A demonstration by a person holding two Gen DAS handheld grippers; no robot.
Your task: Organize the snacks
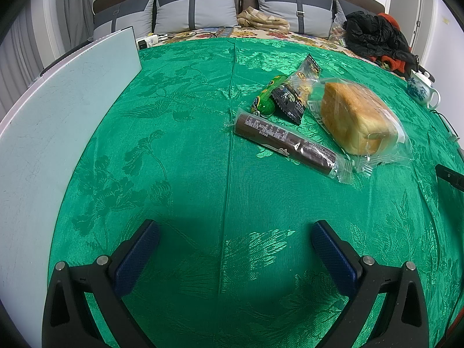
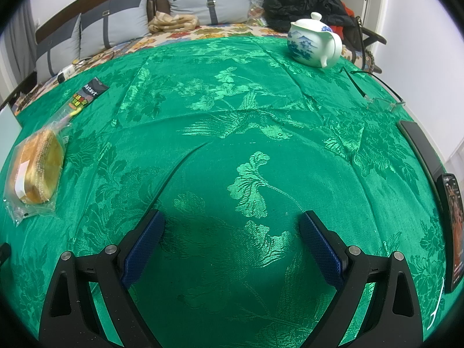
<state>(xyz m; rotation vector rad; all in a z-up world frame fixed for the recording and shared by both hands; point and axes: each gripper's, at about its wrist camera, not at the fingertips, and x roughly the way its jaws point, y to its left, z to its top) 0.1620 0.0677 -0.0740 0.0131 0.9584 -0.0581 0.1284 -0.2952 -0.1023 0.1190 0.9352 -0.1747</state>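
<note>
a: item one, left gripper (image 1: 235, 239): fingers spread wide, nothing between them, hovering over bare green cloth (image 1: 188, 174) on the counter. right gripper (image 2: 232, 229): the same, fingers apart and empty.

b: snacks?

a: four, bunched ahead and to the right of the left gripper. long brown bar (image 1: 285, 140) in clear wrap, nearest. bread loaf (image 1: 355, 117) in a bag, just beside it and overlapping the bar's far end. green packet (image 1: 265, 98) and dark packet (image 1: 293, 95) behind, touching each other.

b: step in hand?

a: judged as the first pick, not yet begun. the bar looks the best start: it lies clear on its near side. close across its narrow width near the middle, not on the loose wrap ends, which would likely slip.

b: the loaf?

a: soft; a light squeeze only, or it may crush.

b: room?

a: wide open cloth in front of both grippers. white board (image 1: 58, 133) bounds the left side. on the right, teapot (image 2: 314, 42) near the far edge, glasses (image 2: 382, 103) and a phone (image 2: 451, 232) near the right edge; keep sweeps away from those.
</note>
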